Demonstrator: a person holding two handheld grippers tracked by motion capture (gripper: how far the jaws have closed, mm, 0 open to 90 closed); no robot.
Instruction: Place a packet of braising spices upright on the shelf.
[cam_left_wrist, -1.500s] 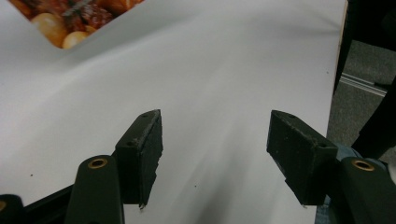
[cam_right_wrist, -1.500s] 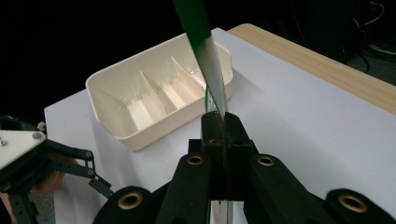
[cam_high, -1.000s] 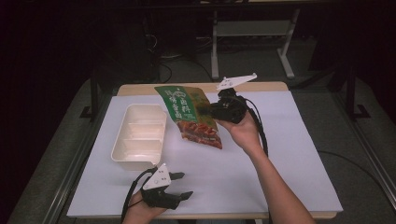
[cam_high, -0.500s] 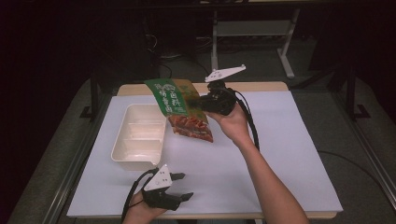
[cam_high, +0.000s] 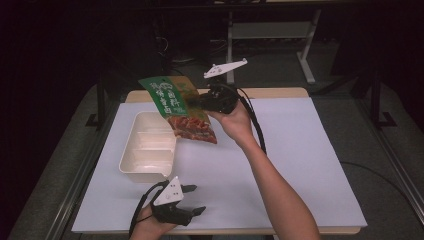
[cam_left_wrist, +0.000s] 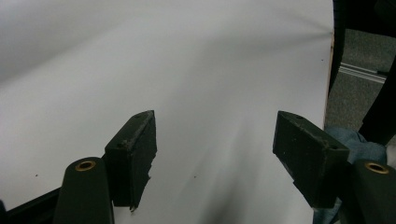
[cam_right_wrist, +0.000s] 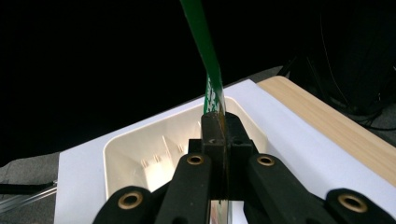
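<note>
The right gripper (cam_high: 202, 100) pinches a green snack packet (cam_high: 177, 107) flat between its jaws, holding it in the air over the far end of the cream divided tray (cam_high: 145, 150) near the bench's (cam_high: 300, 165) far-left corner. The left gripper (cam_high: 192, 200) rests at the near edge, jaws spread on nothing.

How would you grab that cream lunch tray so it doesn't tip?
Probably by a long side wall of the cream tray, coming straight down, one of the fingers inside, one outside. It sits flat and open-topped on the white table, and its thin upright rim suits a pinch. The open left gripper is nearest its front end.
</note>
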